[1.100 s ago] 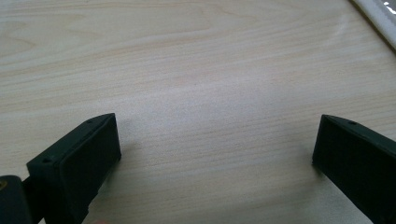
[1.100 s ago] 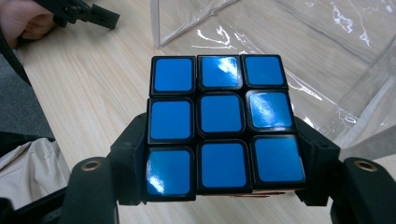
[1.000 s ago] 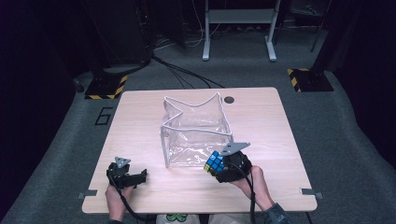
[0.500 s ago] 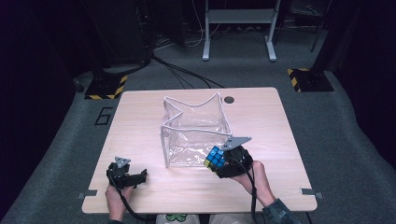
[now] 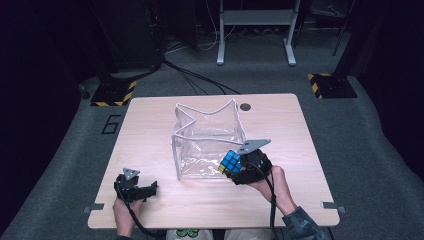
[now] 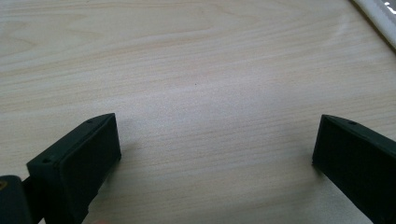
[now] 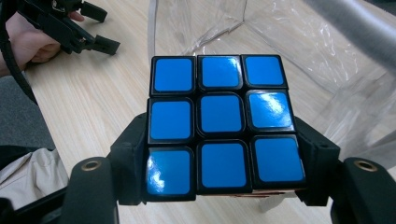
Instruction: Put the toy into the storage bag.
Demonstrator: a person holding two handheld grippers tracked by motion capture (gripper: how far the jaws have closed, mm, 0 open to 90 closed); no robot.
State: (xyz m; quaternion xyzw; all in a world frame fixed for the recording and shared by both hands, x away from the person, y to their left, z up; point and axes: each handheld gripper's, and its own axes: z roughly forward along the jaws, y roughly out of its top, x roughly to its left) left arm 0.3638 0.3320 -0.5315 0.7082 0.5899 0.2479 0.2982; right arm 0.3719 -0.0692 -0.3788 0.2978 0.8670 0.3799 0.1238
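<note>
My right gripper (image 5: 235,168) is shut on a Rubik's cube (image 5: 230,163), holding it just off the table at the front right corner of a clear plastic bag (image 5: 207,136). In the right gripper view the cube's blue face (image 7: 219,122) sits squeezed between both jaws, with the bag's white-trimmed wall (image 7: 280,46) close behind. My left gripper (image 5: 145,192) rests near the table's front left edge, open with nothing between its jaws. The left gripper view shows bare wood between the two black pads (image 6: 77,163).
The bag stands open-topped in the middle of the wooden table (image 5: 150,125). A round cable hole (image 5: 245,107) sits behind it. The bag's white trim (image 6: 373,14) crosses the top right of the left gripper view.
My right gripper has lifted the cube a little higher beside the bag's front corner. The left gripper has stayed where it was.
</note>
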